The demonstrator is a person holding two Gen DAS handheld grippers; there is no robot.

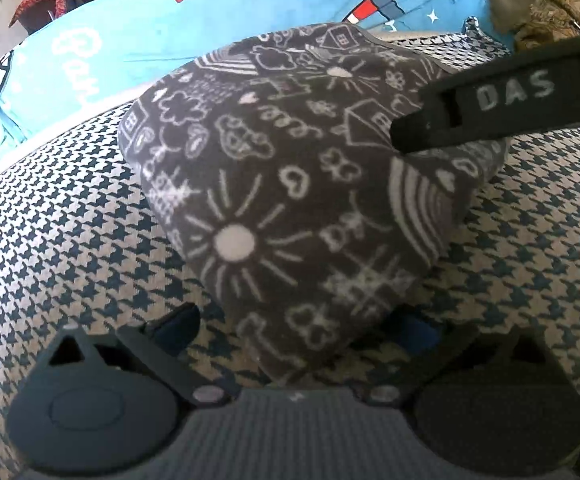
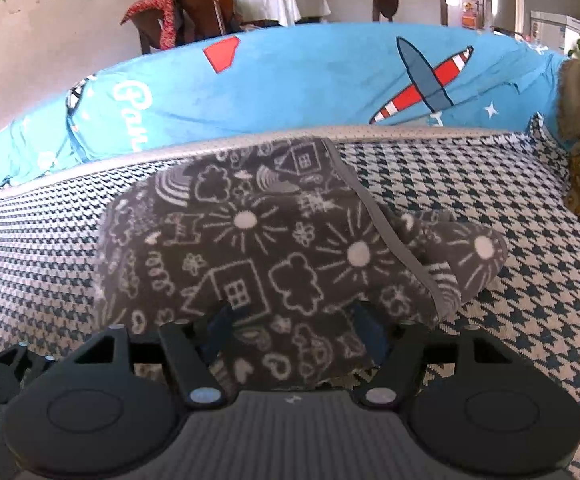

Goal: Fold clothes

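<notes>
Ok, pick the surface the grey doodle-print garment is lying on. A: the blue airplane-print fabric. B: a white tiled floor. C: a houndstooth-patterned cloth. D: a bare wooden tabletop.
C: the grey doodle-print garment lies folded on the houndstooth-patterned cloth, which shows on all sides of it in both wrist views, while the blue airplane-print fabric sits behind, past the cloth's far edge.

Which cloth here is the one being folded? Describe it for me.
Look past the blue airplane blanket to the houndstooth cover before it. On it lies a folded grey garment, the only one with white doodles of suns, houses and clouds.
</notes>
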